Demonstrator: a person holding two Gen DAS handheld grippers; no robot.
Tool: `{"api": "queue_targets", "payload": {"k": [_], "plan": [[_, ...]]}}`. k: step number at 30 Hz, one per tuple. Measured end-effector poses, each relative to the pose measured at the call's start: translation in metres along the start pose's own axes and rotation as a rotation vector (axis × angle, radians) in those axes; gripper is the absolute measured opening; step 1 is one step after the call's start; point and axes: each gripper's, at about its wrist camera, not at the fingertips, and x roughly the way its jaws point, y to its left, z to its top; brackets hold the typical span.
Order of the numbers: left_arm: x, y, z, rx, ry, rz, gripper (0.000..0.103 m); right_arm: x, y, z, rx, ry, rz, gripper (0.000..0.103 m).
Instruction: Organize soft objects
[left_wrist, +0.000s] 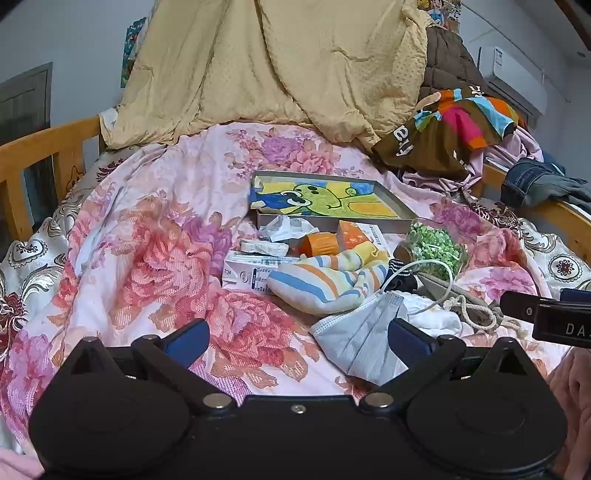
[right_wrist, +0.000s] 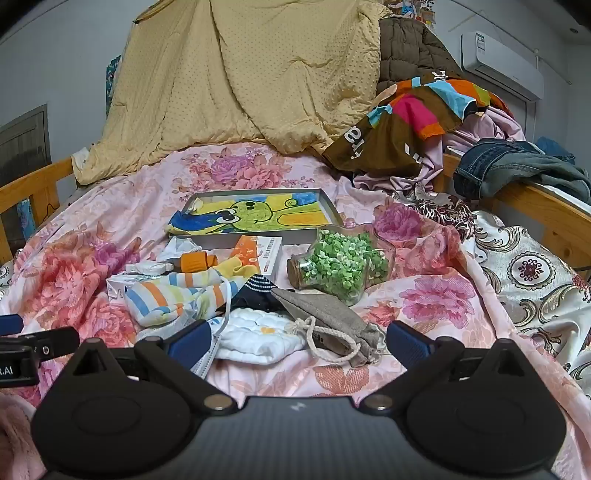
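A pile of small things lies on the floral bedsheet (left_wrist: 147, 229). A striped sock (left_wrist: 325, 280) (right_wrist: 173, 295) lies in the middle, a dark striped sock (right_wrist: 258, 286) beside it. A grey face mask (left_wrist: 362, 339) lies just ahead of my left gripper (left_wrist: 295, 339), which is open and empty. A white cloth (right_wrist: 258, 339) and a grey drawstring pouch (right_wrist: 328, 317) lie between the open fingers of my right gripper (right_wrist: 295, 343), untouched. The right gripper (left_wrist: 554, 317) shows at the right edge of the left wrist view.
A grey tray with a frog drawing (left_wrist: 325, 199) (right_wrist: 258, 214) lies behind the pile, with a glass jar of green paper stars (right_wrist: 340, 262), an orange roll (left_wrist: 319, 243) and small boxes (left_wrist: 251, 271). A yellow quilt (left_wrist: 277, 66), heaped clothes (right_wrist: 424, 122) and wooden bed rails (left_wrist: 40, 147) surround the bed.
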Motion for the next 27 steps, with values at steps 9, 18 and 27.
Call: {"api": "queue_targets", "payload": {"k": [9, 18, 27], "plan": [[0.0, 0.0002, 0.0001, -0.001, 0.0, 0.0, 0.102, 0.0002, 0.0002, 0.0001, -0.001, 0.0, -0.001, 0.103], [0.0012, -0.0032, 0.0021, 0.004, 0.001, -0.004, 0.102, 0.0003, 0.0004, 0.0002, -0.002, 0.001, -0.001, 0.103], [0.0003, -0.0043, 0.0037, 0.002, 0.002, -0.003, 0.102, 0.0004, 0.0006, 0.0, -0.003, 0.001, -0.001, 0.103]]}}
